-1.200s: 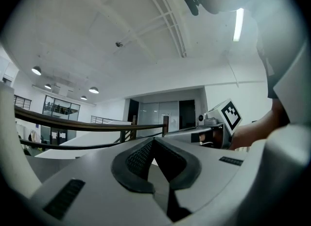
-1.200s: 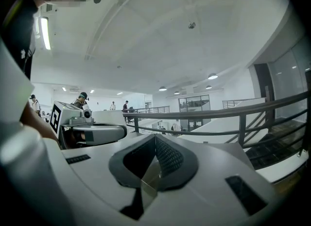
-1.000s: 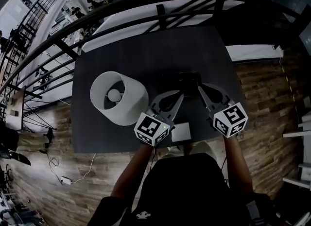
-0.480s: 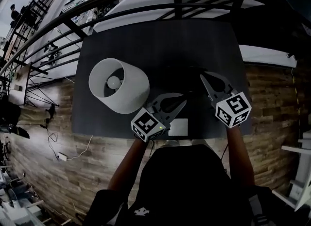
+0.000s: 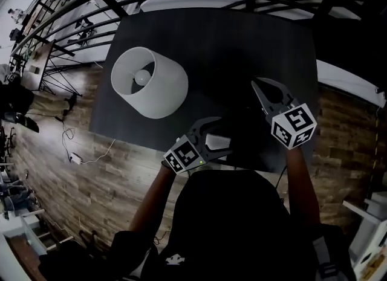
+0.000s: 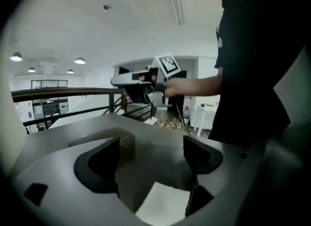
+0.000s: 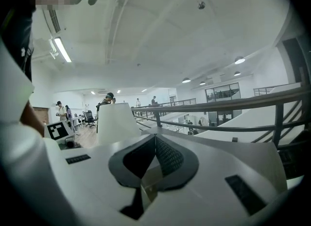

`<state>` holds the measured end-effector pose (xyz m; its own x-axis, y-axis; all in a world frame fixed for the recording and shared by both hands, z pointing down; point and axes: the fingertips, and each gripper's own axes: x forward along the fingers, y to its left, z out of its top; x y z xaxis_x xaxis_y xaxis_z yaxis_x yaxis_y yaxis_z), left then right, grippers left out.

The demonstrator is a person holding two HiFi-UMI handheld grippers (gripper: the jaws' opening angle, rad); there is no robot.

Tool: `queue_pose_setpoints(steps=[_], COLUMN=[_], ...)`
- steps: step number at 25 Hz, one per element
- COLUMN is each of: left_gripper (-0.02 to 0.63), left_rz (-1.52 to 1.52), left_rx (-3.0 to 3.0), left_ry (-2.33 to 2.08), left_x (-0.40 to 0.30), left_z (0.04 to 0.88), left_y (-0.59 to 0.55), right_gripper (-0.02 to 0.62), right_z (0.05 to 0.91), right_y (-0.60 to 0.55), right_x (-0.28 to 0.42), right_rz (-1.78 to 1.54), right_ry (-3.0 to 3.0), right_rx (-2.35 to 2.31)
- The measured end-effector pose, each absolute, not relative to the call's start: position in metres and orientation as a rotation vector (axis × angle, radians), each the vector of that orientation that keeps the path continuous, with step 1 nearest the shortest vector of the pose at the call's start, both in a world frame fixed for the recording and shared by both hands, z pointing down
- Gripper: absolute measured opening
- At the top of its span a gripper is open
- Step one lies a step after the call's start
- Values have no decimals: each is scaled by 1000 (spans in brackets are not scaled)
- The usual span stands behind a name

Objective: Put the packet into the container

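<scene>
Packet: flat, near edge of the surface.
Left tongs: apart, just been opening, either side of it, not pressing.
Right tongs: together, near right edge.
Container: toward left edge.

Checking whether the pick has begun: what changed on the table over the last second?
The left gripper came down over the packet and its fingers have just been opening; they now straddle it without pressing. It holds nothing yet. The packet lies flat at the near edge of the table as before, the container stays on the left, and the right gripper stays shut.
</scene>
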<state>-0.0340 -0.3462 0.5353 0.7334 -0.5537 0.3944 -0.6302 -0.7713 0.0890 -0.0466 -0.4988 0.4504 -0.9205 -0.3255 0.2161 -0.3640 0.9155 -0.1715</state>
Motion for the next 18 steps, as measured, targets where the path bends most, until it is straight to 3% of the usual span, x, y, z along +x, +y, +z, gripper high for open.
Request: queue_pose_setpoints(steps=[3,5,11,18], left_gripper=[531,588,598,597], left_rz=[685,836,1331,1589], left_rx=[2671,2638,2598,2478], left_ry=[-915,-885,-529,-352], left_x=[-33,-37,-32,-40], left_z=[566,586,642,687], left_y=[-332,-322,-284,-277], right_gripper=[5,5,5,5], right_z=[455,458,465,469], right_y=[-496,-494,-487,-487], right_x=[-51,-54,-50,-35], right_rz=[310,314,343,362], right_ry=[-2898,-2899,-2896,-2886], right_rx=[457,419,356,374])
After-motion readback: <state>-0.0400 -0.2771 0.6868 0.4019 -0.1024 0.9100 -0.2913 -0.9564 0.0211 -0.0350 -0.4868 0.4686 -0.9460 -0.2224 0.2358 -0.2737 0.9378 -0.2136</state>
